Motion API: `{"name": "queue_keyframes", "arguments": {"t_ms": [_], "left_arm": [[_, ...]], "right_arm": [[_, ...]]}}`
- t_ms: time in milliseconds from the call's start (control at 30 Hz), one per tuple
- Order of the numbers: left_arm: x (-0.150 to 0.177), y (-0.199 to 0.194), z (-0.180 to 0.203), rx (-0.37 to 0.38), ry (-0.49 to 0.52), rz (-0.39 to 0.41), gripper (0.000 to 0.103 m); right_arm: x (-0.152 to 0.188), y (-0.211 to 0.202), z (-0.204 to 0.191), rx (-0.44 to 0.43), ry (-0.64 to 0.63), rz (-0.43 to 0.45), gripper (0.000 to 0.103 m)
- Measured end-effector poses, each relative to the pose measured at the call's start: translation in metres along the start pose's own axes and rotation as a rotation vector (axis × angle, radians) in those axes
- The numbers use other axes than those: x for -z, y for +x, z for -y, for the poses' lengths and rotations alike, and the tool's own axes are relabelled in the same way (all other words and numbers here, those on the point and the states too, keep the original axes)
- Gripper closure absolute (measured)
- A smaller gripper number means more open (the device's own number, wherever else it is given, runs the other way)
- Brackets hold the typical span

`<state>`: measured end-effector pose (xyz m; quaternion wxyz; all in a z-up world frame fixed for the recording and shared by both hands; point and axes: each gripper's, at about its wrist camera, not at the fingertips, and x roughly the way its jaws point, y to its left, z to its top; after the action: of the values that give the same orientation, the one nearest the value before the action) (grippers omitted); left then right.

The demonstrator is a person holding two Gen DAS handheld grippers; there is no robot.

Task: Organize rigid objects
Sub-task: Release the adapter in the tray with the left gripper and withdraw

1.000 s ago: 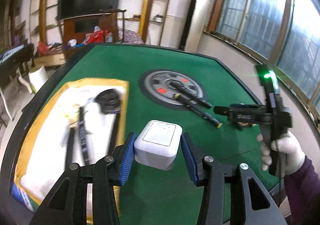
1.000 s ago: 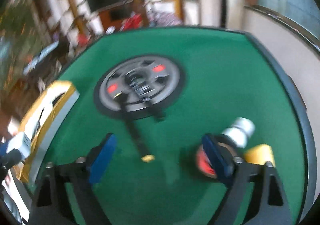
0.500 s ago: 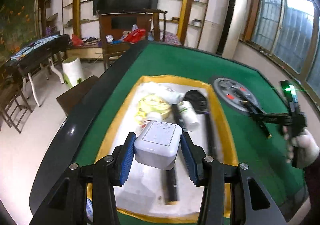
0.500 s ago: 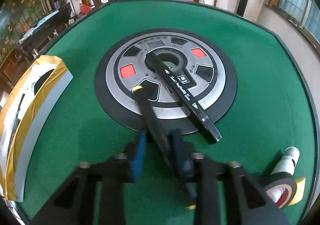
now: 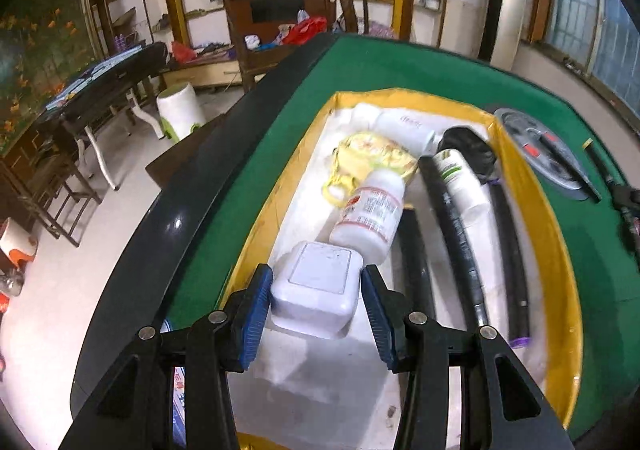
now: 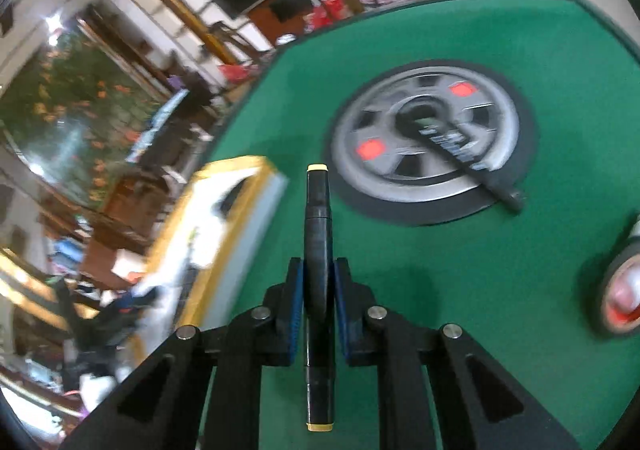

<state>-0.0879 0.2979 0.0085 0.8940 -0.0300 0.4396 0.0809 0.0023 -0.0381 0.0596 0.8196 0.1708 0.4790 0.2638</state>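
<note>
My left gripper [image 5: 316,300] is shut on a white square box [image 5: 318,286] and holds it over the near end of the yellow-rimmed tray [image 5: 560,250]. The tray holds a white pill bottle [image 5: 370,216], a green-labelled tube [image 5: 460,180], black markers [image 5: 452,218], a yellow packet [image 5: 372,154] and a black object [image 5: 466,144]. My right gripper [image 6: 318,290] is shut on a black marker with yellow ends [image 6: 318,250], lifted above the green table. The tray's corner [image 6: 236,206] lies to its left.
A grey and black round disc [image 6: 432,146] with another black marker [image 6: 460,150] lies on the green table [image 6: 480,290]. A roll of black tape [image 6: 616,290] sits at the right. The table's dark edge [image 5: 180,218] runs left of the tray.
My left gripper has carried the white box lower and further over the tray. My right gripper has lifted the black marker off the table and swung left toward the tray.
</note>
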Motion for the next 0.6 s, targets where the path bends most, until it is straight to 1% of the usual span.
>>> {"name": "queue_keyframes", "arguments": {"t_ms": [67, 200, 267, 300, 333, 367, 500, 567, 600], "left_arm": [[0.000, -0.002, 0.000, 0.006, -0.010, 0.004, 0.054], [-0.002, -0.026, -0.006, 0.047, -0.045, 0.059, 0.053], [-0.002, -0.043, -0.011, 0.057, -0.067, 0.103, 0.045], [-0.002, -0.051, -0.013, 0.060, -0.079, 0.128, 0.043], [-0.001, -0.058, -0.016, 0.063, -0.092, 0.152, 0.039], [0.000, -0.063, -0.019, 0.062, -0.103, 0.169, 0.039], [0.001, -0.077, -0.028, 0.067, -0.137, 0.212, 0.038], [0.001, -0.081, -0.033, 0.067, -0.149, 0.223, 0.034], [0.001, -0.083, -0.036, 0.066, -0.154, 0.228, 0.034]], "right_arm": [[0.003, 0.006, -0.021, -0.063, 0.002, -0.023, 0.089], [0.010, 0.026, -0.059, -0.139, 0.012, -0.076, 0.088], [0.013, 0.042, -0.079, -0.161, 0.022, -0.115, 0.088], [0.014, 0.052, -0.088, -0.161, 0.023, -0.133, 0.088], [0.016, 0.060, -0.095, -0.155, 0.024, -0.147, 0.088], [0.017, 0.071, -0.103, -0.141, 0.025, -0.160, 0.088], [0.022, 0.096, -0.118, -0.088, 0.061, -0.183, 0.088], [0.026, 0.104, -0.126, -0.025, 0.051, -0.174, 0.088], [0.029, 0.106, -0.129, 0.001, 0.039, -0.173, 0.088]]}}
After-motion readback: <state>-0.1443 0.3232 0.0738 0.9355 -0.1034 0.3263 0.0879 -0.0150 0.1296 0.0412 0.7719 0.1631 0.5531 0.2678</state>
